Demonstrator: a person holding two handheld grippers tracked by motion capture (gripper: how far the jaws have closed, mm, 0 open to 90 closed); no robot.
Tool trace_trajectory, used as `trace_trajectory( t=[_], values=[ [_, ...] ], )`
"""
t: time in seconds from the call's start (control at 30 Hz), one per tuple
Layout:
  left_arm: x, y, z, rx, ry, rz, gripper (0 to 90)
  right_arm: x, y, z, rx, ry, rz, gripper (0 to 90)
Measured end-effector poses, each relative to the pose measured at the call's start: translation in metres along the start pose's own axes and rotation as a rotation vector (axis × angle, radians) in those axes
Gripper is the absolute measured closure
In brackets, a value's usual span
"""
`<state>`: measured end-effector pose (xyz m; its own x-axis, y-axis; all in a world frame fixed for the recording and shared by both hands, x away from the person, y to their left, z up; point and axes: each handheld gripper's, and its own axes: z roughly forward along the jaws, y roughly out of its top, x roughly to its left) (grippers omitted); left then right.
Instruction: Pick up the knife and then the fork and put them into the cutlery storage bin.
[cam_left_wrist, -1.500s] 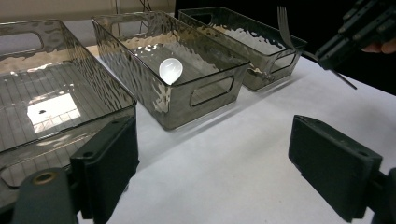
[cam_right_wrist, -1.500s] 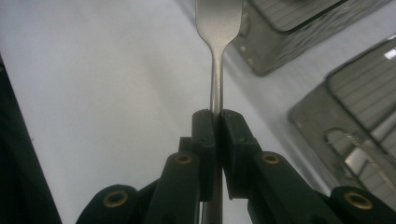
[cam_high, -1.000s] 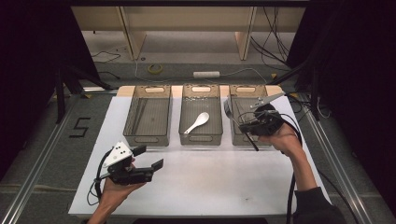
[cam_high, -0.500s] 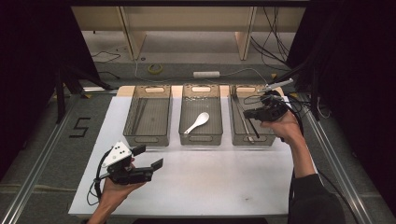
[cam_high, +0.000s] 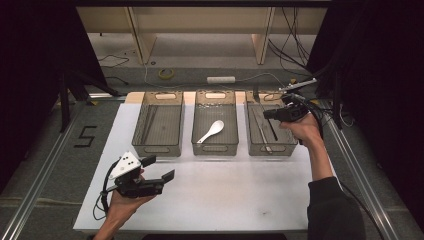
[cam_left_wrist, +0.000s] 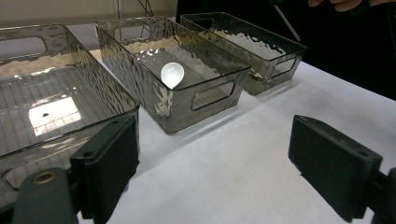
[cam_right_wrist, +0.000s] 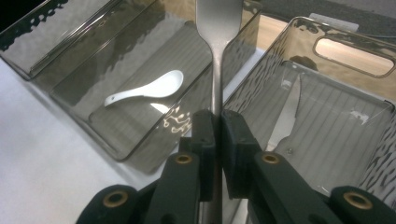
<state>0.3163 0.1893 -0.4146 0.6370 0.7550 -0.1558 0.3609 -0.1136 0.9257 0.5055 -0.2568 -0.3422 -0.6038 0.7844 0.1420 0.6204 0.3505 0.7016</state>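
Right gripper view puts you very close to the risk: your right gripper (cam_right_wrist: 215, 135) is pinching the thin handle of a metal fork (cam_right_wrist: 217, 28), and only a small bit of that handle sits between the black jaws. The jaws are squeezed tight on it, one on each side, and the rest of the fork sticks out far past the tips, toward the wide end at the top. I think the fork could tip or slide, because it is smooth and long and you hold it at one spot. If it swings, it may bump the rim between the middle bin (cam_right_wrist: 140, 140) and the right bin (cam_right_wrist: 364, 107), since it hangs just over that edge. It could then drop in with the white spoon (cam_right_wrist: 144, 92) rather than beside the knife (cam_right_wrist: 286, 116). In the high view you hold the fork above the right bin, off its floor. Your left gripper (cam_high: 159, 169) waits over the white mat (cam_high: 225, 195) with its jaws wide apart and nothing between them, well away from the left bin (cam_high: 158, 125).
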Motion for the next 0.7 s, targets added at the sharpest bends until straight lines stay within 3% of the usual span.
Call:
trace_trajectory(
  t=[0.7],
  values=[
    [-0.001, 0.0, 0.0, -0.002, 0.0, 0.003, 15.4, -0.015, 0.0, 0.02, -0.034, -0.09, 0.08, 85.1]
  ],
)
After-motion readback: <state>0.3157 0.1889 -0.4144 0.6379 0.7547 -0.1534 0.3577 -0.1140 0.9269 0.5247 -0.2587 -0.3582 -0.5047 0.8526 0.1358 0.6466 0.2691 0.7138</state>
